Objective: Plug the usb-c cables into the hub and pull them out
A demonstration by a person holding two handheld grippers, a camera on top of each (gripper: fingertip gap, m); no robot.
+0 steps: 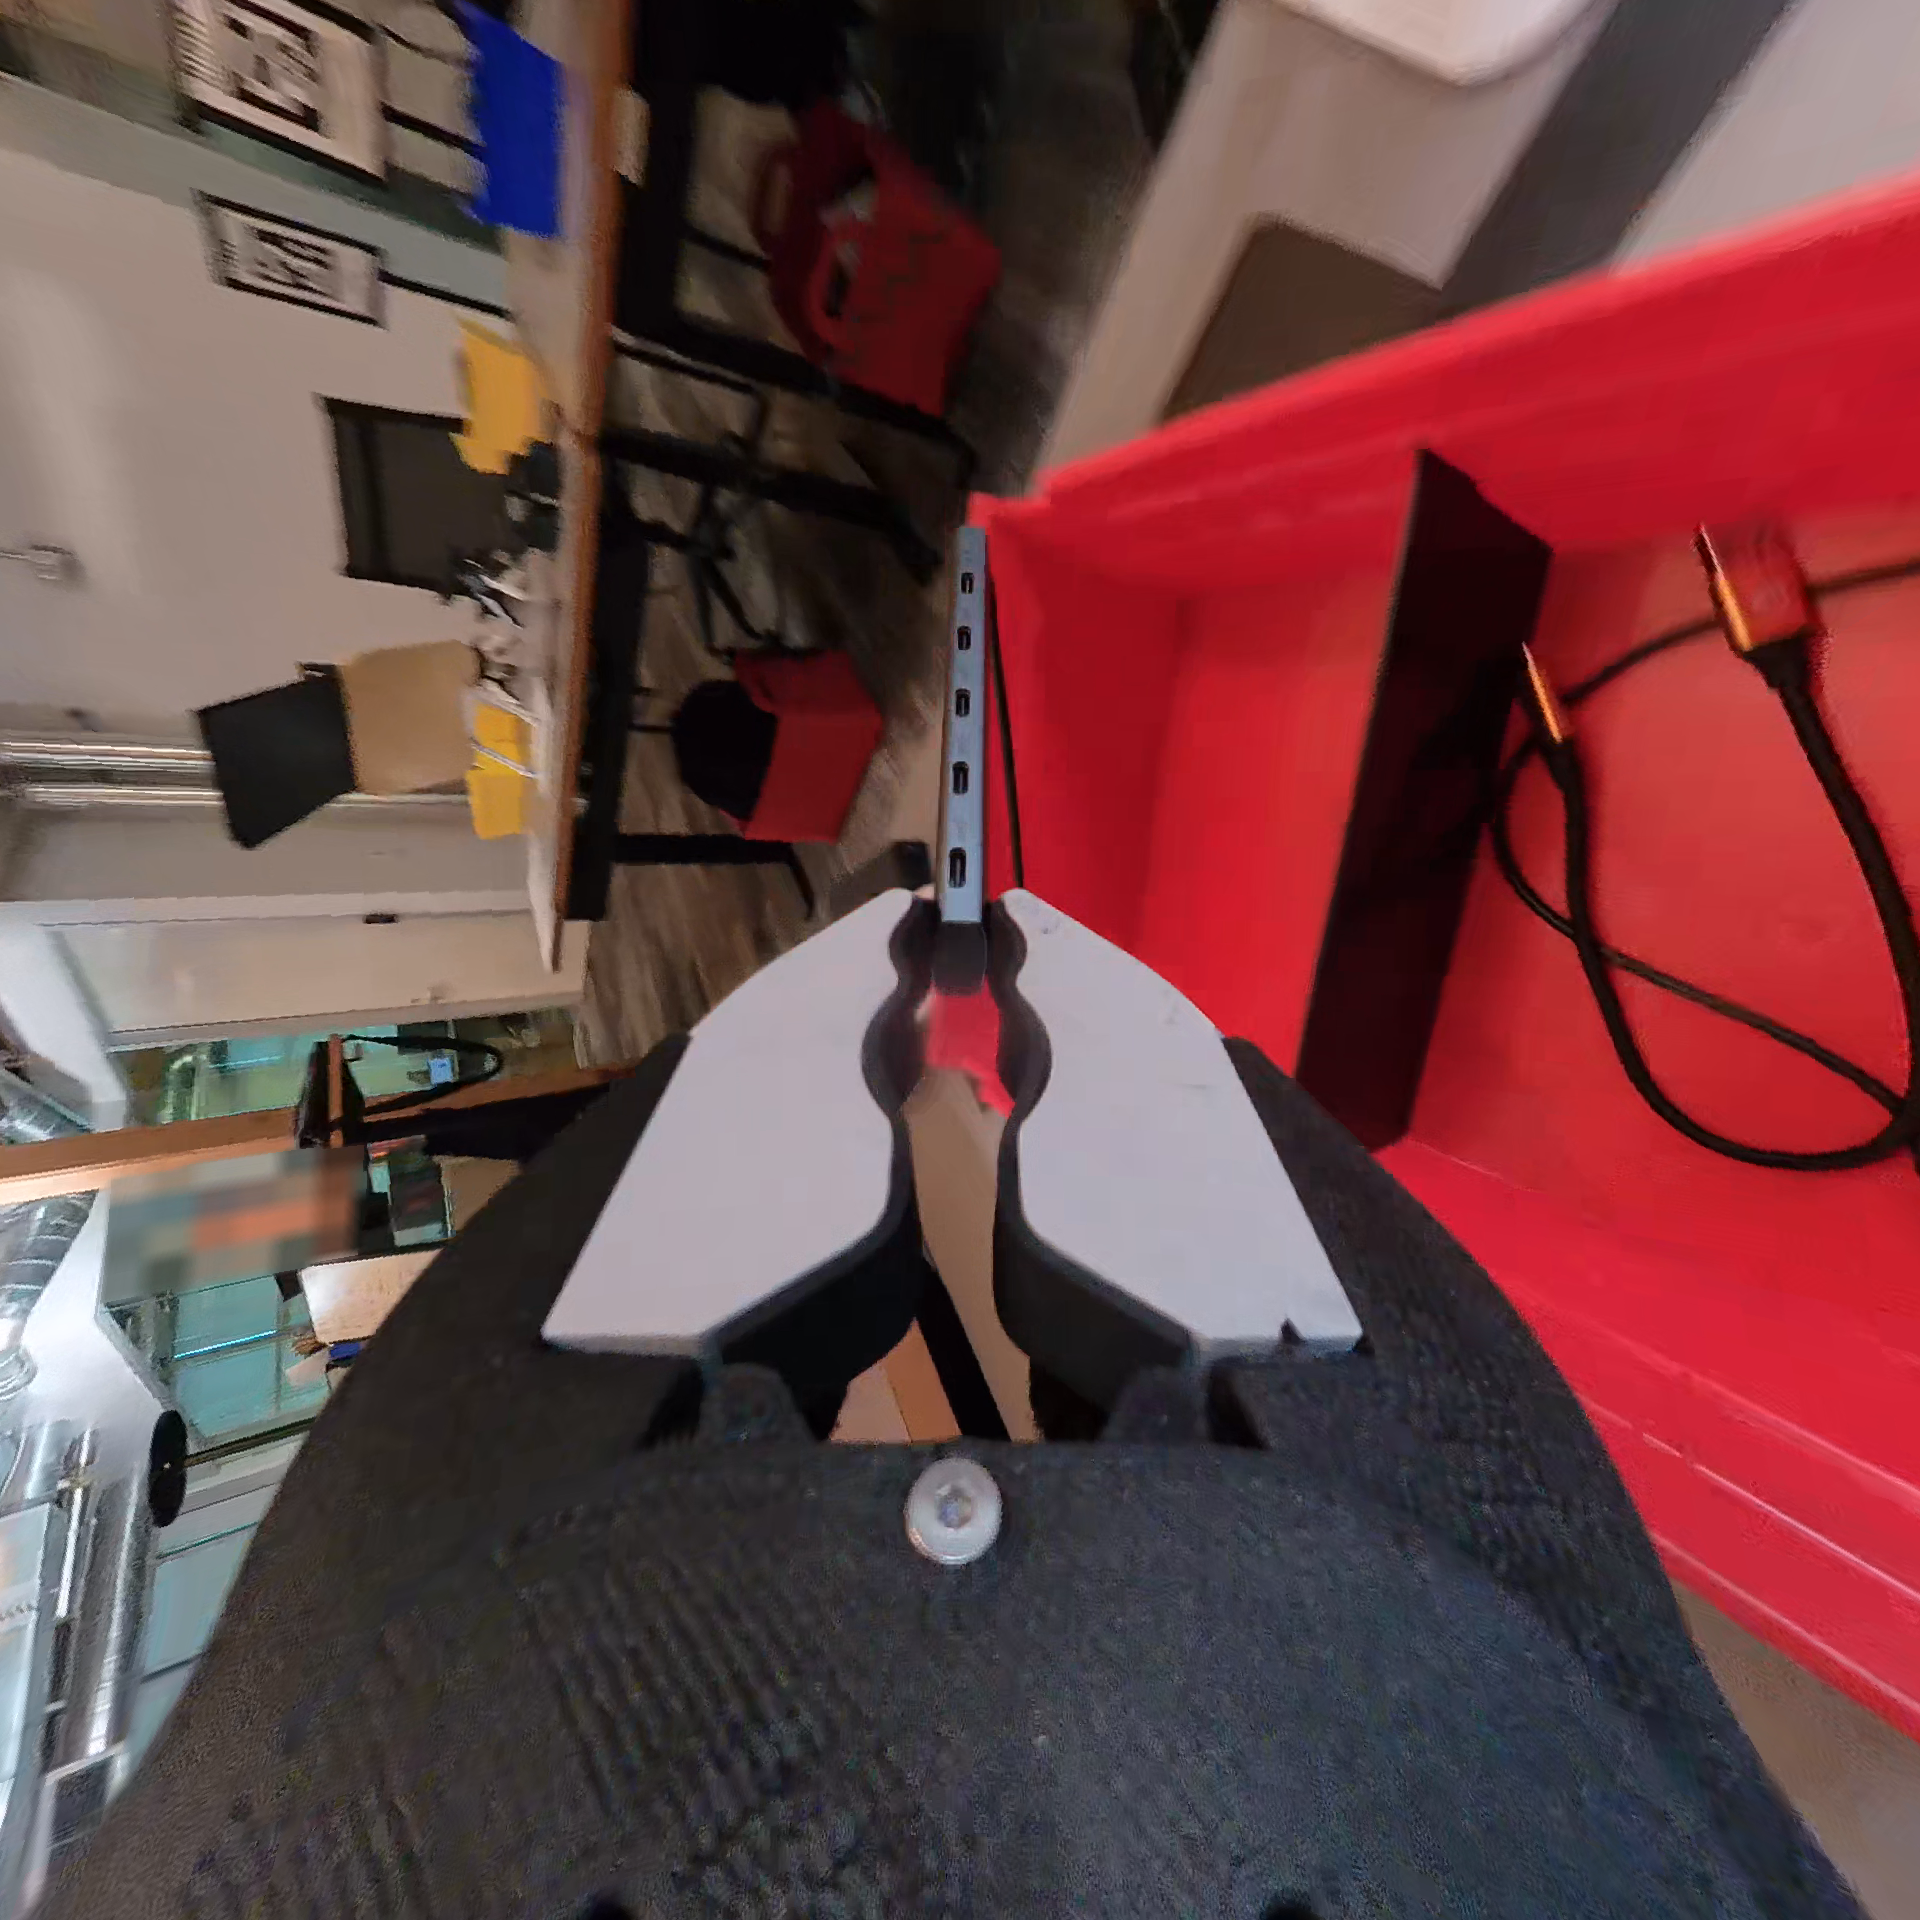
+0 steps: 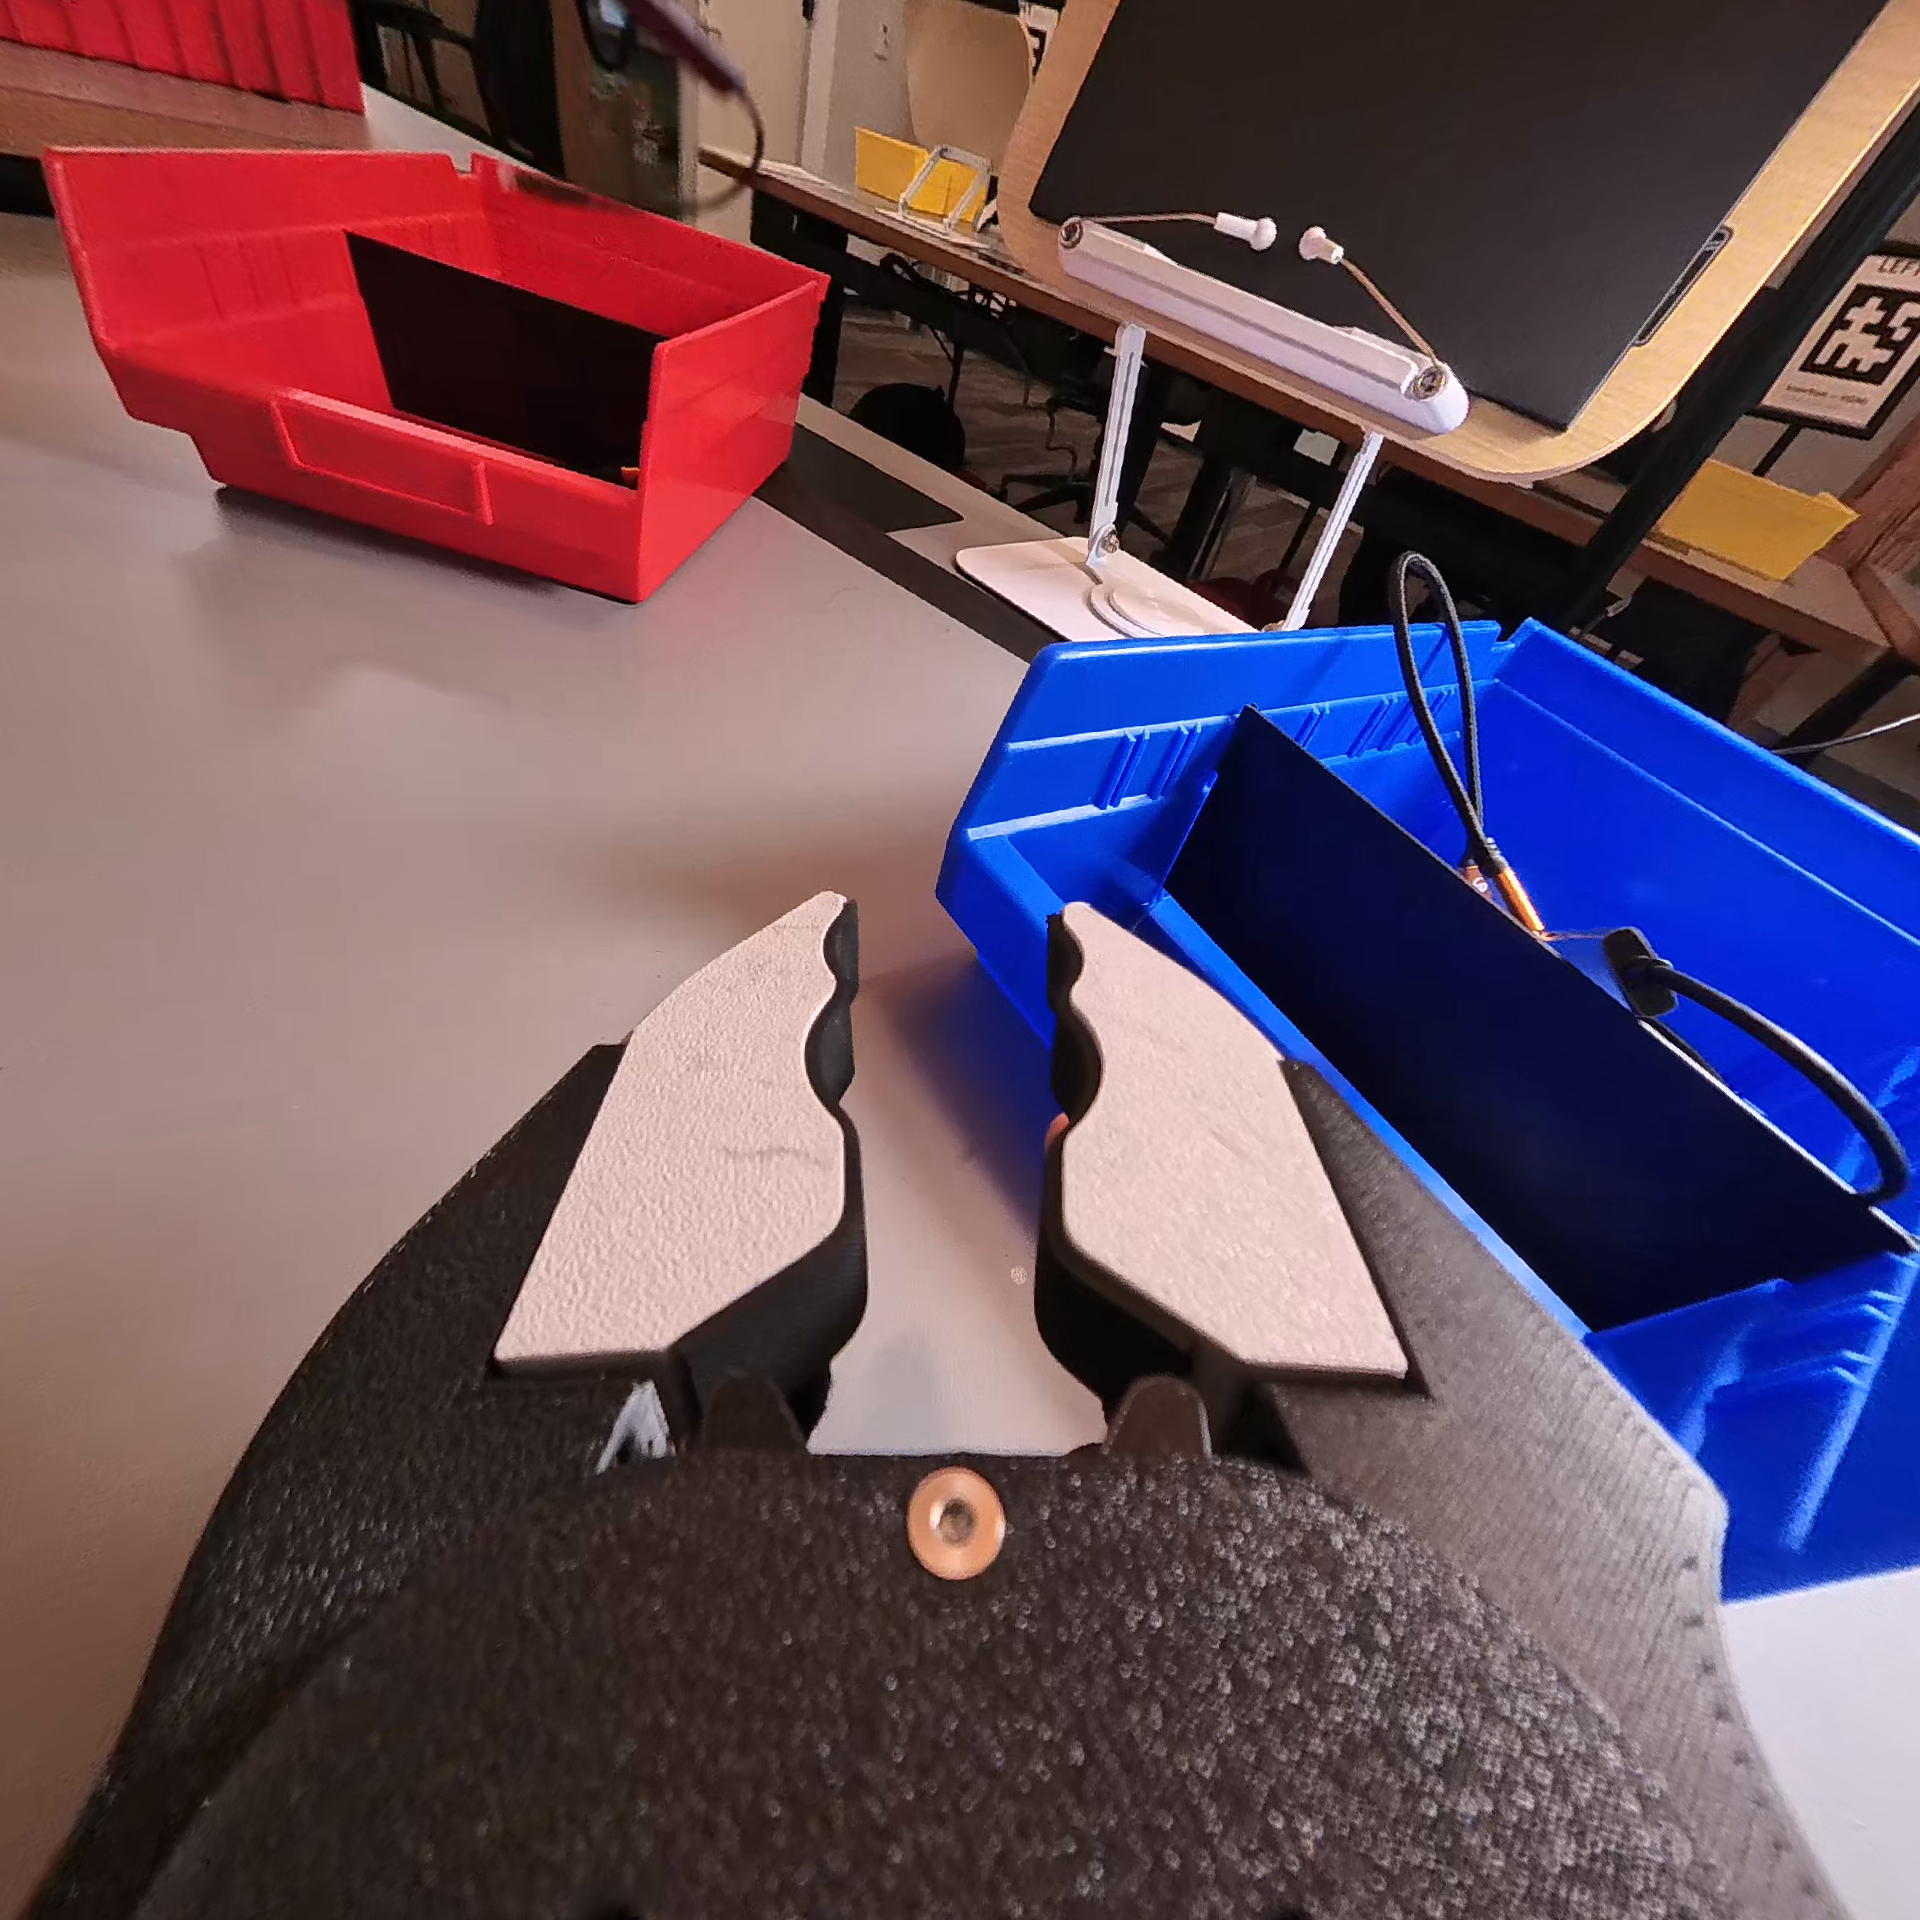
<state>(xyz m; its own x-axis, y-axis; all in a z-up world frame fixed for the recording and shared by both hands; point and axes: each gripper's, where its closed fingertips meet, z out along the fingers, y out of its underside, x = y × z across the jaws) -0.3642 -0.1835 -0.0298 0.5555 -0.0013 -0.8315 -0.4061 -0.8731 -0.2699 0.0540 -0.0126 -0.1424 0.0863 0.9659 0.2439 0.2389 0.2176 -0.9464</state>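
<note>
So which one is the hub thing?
Find the red bin in the left wrist view. Just beside its near corner, the left gripper pinches a thin grey stick, the hub. Unlike the black cables inside the bin, it is stiff, with a row of small slots.

Only a black-and-white marker sign [image 2: 1860, 353] bears lettering, cropped at the right edge; two wall markers [image 1: 281, 166] blurred

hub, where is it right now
In the left wrist view the hub is clamped edge-on in the left gripper, held in the air just left of the red bin, with its row of ports facing the camera.
</note>
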